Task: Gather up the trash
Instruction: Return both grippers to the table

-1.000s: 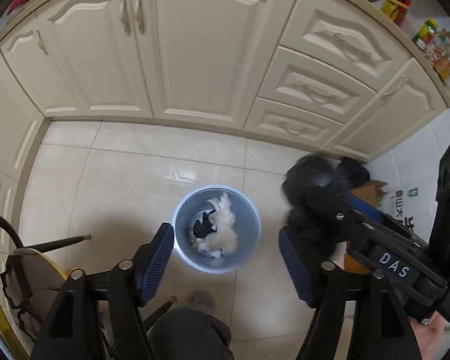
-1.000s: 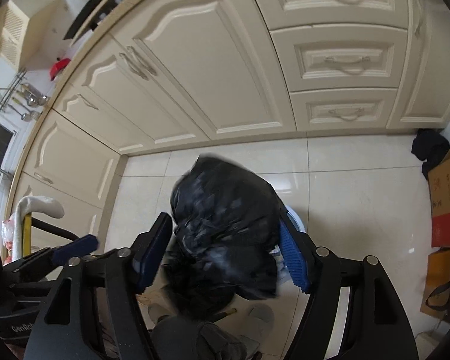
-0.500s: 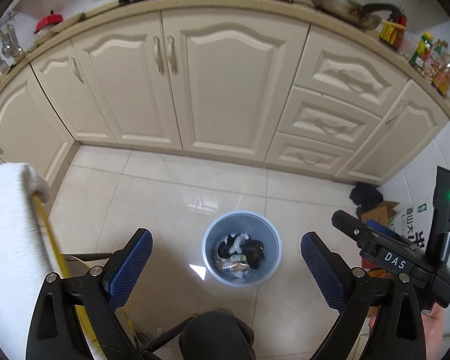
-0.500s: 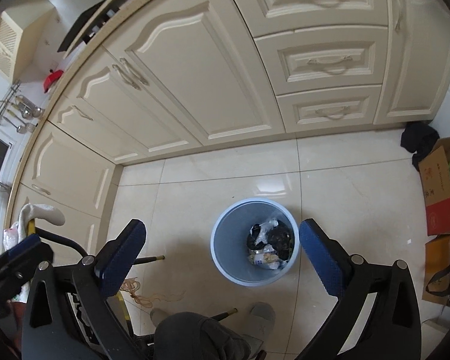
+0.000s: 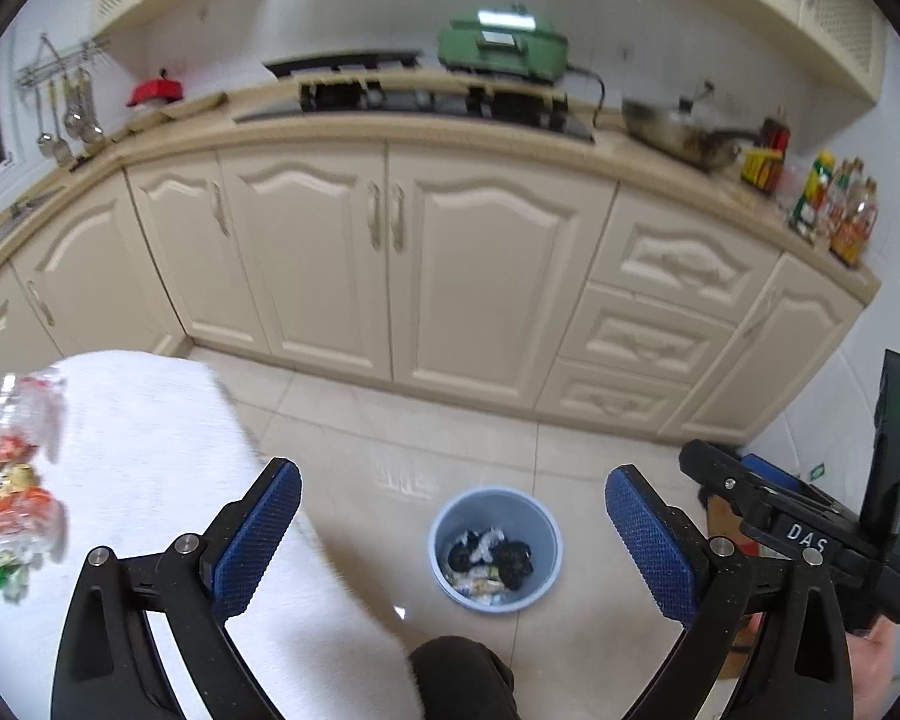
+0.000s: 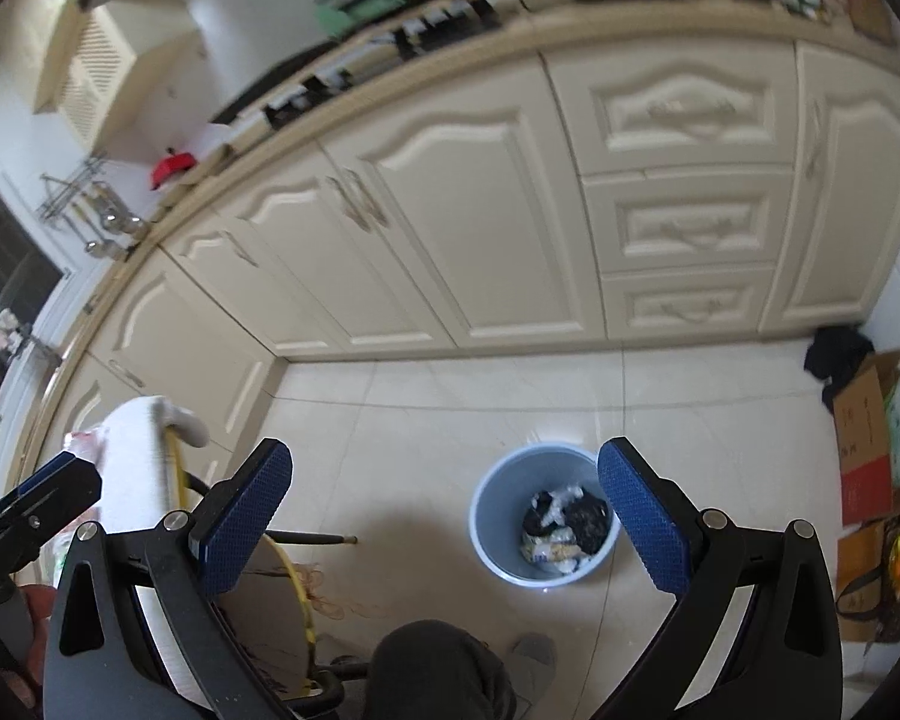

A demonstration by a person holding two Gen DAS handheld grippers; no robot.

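My left gripper (image 5: 453, 531) is spread wide with nothing between its blue pads, and my right gripper (image 6: 444, 516) is spread just as wide and just as empty; the blue bin (image 5: 495, 549) stands on the pale tiled floor (image 5: 468, 438) and I take it as my landmark; seen from my left claw it sits between and below the two pads, nearer the right one; seen from my right claw the bin (image 6: 545, 515) lies just inside the right pad, its rim partly hidden by that pad; inside the bin lies the trash (image 5: 491, 558), a crumpled black bag with white paper and light wrappers, all below the rim; left of the bin, raised above the floor, is a white towel-covered surface (image 5: 150, 480), and on its far left edge lie clear crinkled wrappers (image 5: 18, 504) with red and green bits, well apart from the bin and blurred; behind the bin run the cream cabinets (image 5: 390, 276) under the counter, with a green appliance (image 5: 501, 51) on top; right of the bin, against the wall, stand cardboard boxes (image 6: 864, 450) with a black cloth (image 6: 837, 351) heaped behind them; my knee (image 6: 432, 672) shows just in front of the bin
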